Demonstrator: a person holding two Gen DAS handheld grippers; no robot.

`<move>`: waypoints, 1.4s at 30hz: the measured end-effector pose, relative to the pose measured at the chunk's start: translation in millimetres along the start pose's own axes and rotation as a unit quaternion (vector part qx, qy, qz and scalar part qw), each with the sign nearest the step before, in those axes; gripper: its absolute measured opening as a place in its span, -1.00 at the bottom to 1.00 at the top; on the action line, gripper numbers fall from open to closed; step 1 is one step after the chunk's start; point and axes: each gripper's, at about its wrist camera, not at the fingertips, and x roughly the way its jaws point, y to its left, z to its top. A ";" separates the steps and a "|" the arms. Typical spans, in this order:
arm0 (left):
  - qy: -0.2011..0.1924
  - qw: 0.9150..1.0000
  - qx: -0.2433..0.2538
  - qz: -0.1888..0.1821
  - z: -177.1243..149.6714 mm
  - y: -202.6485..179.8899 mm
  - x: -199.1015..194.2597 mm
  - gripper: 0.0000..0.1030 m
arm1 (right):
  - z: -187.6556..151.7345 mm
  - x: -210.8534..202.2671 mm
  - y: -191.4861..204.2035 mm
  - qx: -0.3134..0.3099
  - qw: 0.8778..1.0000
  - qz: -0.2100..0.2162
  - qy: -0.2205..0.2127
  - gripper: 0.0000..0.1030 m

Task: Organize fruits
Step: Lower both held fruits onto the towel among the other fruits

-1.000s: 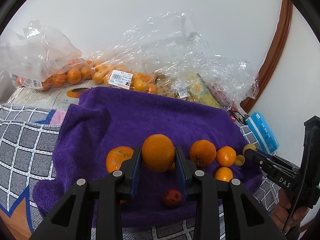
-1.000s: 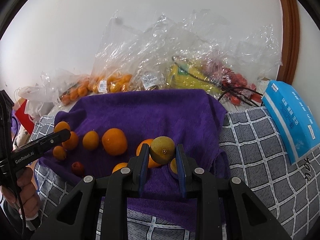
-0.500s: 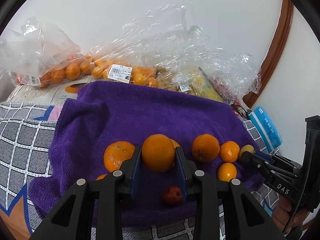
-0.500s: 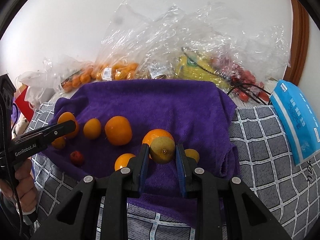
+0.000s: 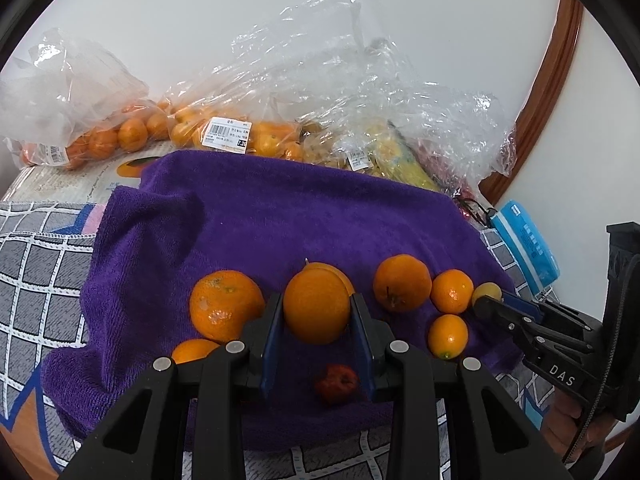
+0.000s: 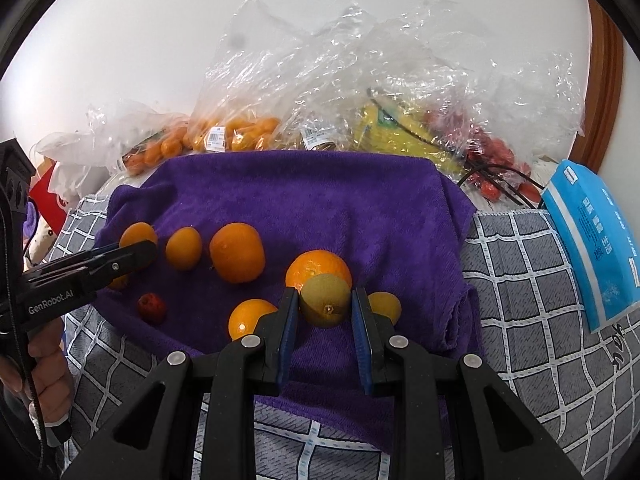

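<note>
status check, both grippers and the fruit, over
Left gripper shut on orange. Right gripper shut on yellow-green fruit. Loose fruit crowds purple towel beneath.

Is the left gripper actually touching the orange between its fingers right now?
Touching. In the left wrist view the left gripper has both blue pads pressed flat against the sides of the orange, with no gap on either side.

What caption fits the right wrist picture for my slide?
Right gripper holding a greenish-yellow fruit over a purple towel dotted with oranges.
</note>
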 end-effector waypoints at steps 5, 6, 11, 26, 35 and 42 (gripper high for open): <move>0.006 1.000 -0.001 0.001 -0.9 0.8 2.6 -0.40 | -0.3 -0.2 1.9 -0.006 1.000 0.002 0.005 -0.49; 0.007 1.000 0.000 0.002 -1.0 0.9 3.3 -0.40 | -0.5 -0.1 2.4 -0.007 1.000 0.003 0.006 -0.49; 0.014 1.000 0.003 0.005 -1.9 -0.6 6.6 -0.40 | -0.7 3.4 2.8 -0.010 1.000 -0.001 0.012 -0.49; 0.031 0.999 0.001 0.012 -2.9 1.3 13.0 -0.40 | -4.7 13.3 3.2 -0.020 0.999 -0.013 0.034 -0.49; 0.038 0.999 0.006 0.019 -2.7 -0.6 15.2 -0.40 | -7.0 19.2 4.2 -0.023 0.999 -0.018 0.046 -0.49; 0.036 0.999 0.008 0.021 -2.1 -1.4 16.1 -0.40 | -6.9 18.1 4.9 -0.028 0.998 -0.023 0.044 -0.49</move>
